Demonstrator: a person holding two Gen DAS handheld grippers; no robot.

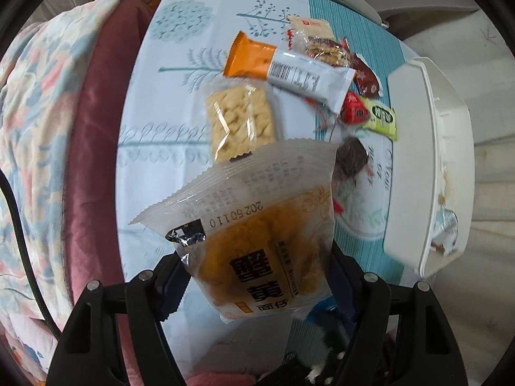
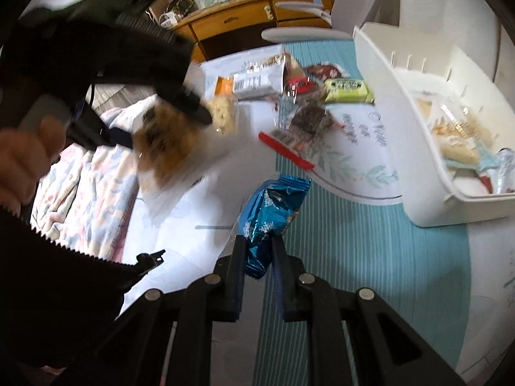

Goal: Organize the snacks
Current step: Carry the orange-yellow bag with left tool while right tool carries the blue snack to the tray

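The orange noodle packet (image 1: 257,251) is clamped in the left gripper (image 1: 257,284) jaws above the counter (image 1: 154,173); the blue foil packet (image 2: 273,212) is pinched by the right gripper (image 2: 259,254); a white bin (image 2: 418,148) is seen right.

Noodle snack packet (image 1: 257,241): clear glossy plastic film. Blue snack wrapper (image 2: 273,212): crinkled shiny foil. Storage bin (image 2: 386,103): smooth white plastic. Dresser (image 2: 238,22): varnished wood.
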